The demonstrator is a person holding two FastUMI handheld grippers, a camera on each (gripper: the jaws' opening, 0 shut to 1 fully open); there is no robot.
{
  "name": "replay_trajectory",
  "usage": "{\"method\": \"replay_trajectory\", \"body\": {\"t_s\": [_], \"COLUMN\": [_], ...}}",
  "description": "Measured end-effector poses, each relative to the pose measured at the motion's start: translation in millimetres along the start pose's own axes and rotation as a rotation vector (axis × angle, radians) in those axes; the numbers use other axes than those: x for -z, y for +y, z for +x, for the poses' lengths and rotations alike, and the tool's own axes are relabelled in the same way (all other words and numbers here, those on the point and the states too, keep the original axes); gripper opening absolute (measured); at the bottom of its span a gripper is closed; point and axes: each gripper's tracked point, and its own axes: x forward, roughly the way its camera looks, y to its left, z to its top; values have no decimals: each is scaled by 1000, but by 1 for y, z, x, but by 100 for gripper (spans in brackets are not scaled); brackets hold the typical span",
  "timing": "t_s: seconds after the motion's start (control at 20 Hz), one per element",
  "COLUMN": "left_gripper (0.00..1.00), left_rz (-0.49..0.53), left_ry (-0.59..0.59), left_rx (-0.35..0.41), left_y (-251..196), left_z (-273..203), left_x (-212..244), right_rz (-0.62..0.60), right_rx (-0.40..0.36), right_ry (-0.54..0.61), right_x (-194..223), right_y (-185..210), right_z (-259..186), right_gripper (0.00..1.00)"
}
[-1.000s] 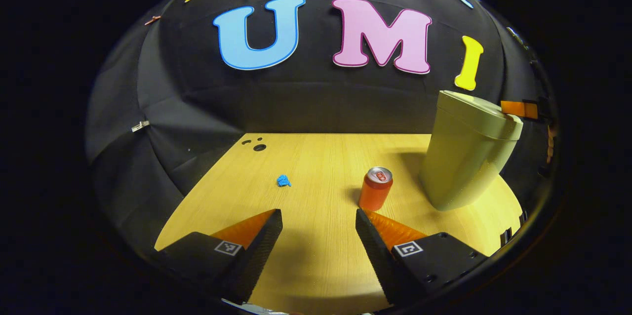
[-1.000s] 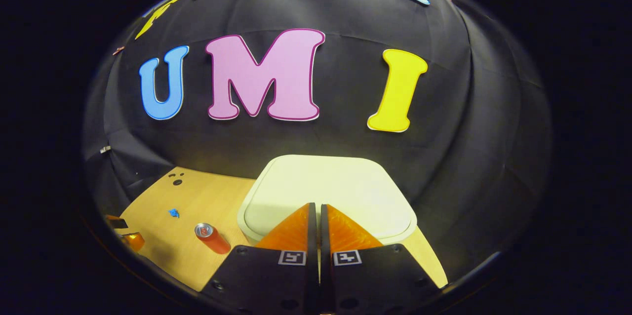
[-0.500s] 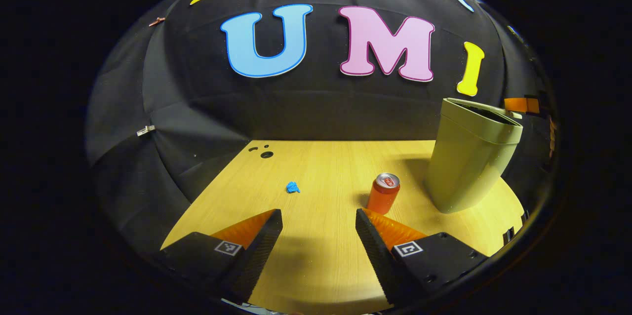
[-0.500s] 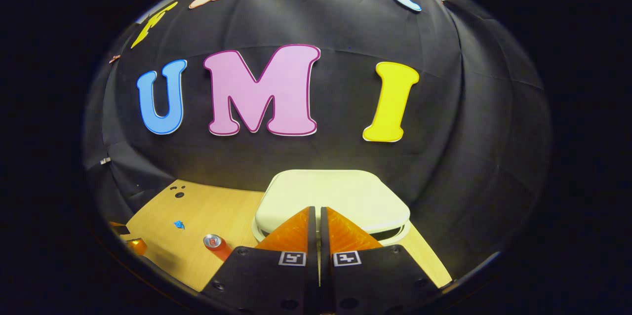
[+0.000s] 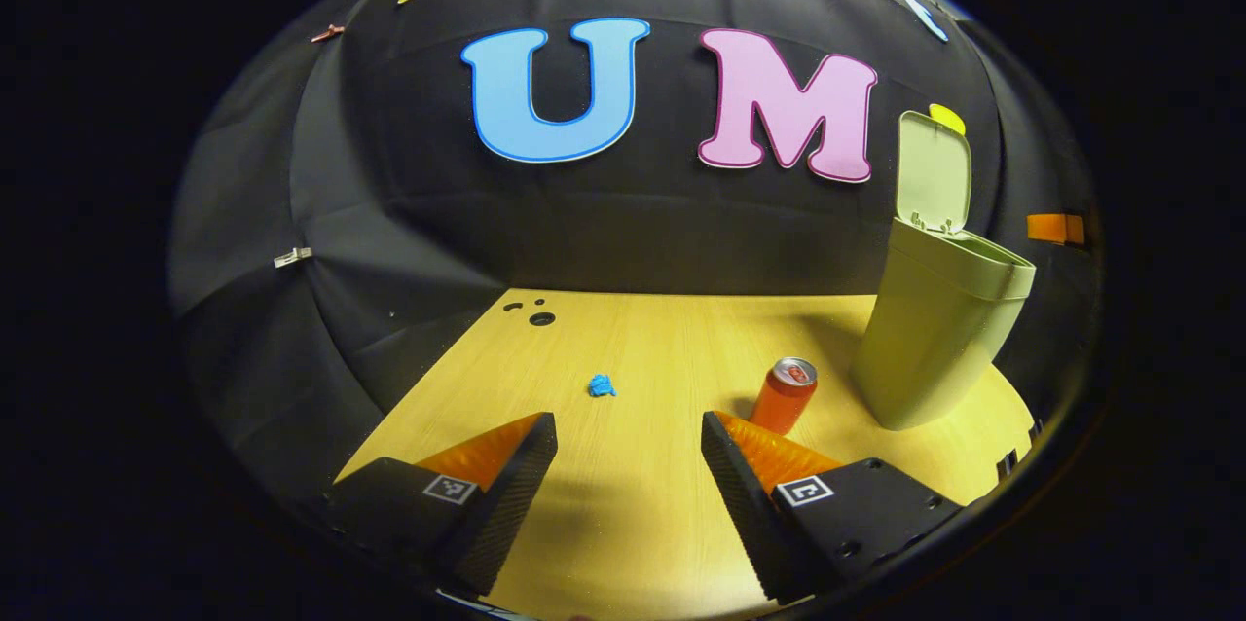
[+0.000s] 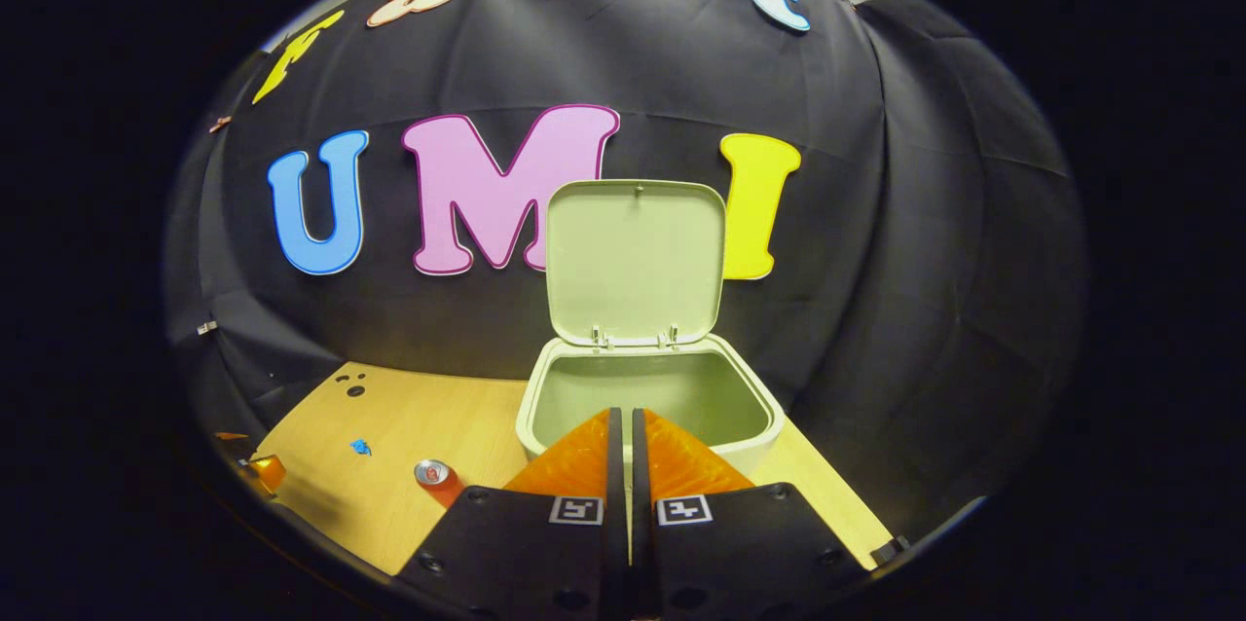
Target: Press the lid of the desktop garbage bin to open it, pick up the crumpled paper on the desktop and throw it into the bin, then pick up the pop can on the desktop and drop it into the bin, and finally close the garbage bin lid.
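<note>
A pale green garbage bin (image 5: 939, 329) (image 6: 650, 397) stands at the right of the wooden desktop (image 5: 642, 524), its lid (image 5: 933, 171) (image 6: 635, 261) swung upright and the inside bare. The orange pop can (image 5: 785, 394) (image 6: 437, 480) stands upright left of the bin. A small blue crumpled paper (image 5: 602, 386) (image 6: 361, 447) lies farther left. My left gripper (image 5: 628, 426) hovers open above the desk's near part, the can just beyond its right finger. My right gripper (image 6: 623, 419) is shut with nothing in it, above the bin's front rim, and appears far off in the left gripper view (image 5: 1056, 228).
Black cloth walls close the desk at the back and both sides. Three small dark holes (image 5: 531, 313) mark the desk's far left corner. The left gripper's fingertips (image 6: 255, 470) show at the desk's left edge in the right gripper view.
The bin lid, flat and shut a second ago, has sprung up to upright. My shut right gripper has lifted and drawn back from the lid. The left gripper view has drifted a little.
</note>
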Motion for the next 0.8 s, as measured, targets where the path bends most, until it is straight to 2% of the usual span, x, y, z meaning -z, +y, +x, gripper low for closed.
{"method": "replay_trajectory", "body": {"t_s": [0.3, 0.6, 0.65, 0.75, 0.8], "left_gripper": [96, 96, 96, 96, 96], "left_rz": [-36, -112, -115, -116, -119], "left_ry": [15, 81, 88, 101, 102], "left_rx": [0, -13, -20, -28, -35], "left_y": [21, 32, 35, 39, 41], "left_z": [17, 60, 68, 87, 99], "left_x": [8, 29, 33, 36, 37], "right_rz": [-9, -4, 4, 14, 16], "right_rx": [4, 13, 11, 4, -2], "right_ry": [51, 128, 144, 174, 189], "right_x": [24, 57, 62, 75, 81], "right_y": [11, 14, 14, 15, 16], "right_z": [-18, -27, -28, -26, -26], "right_gripper": [6, 5, 8, 31, 46]}}
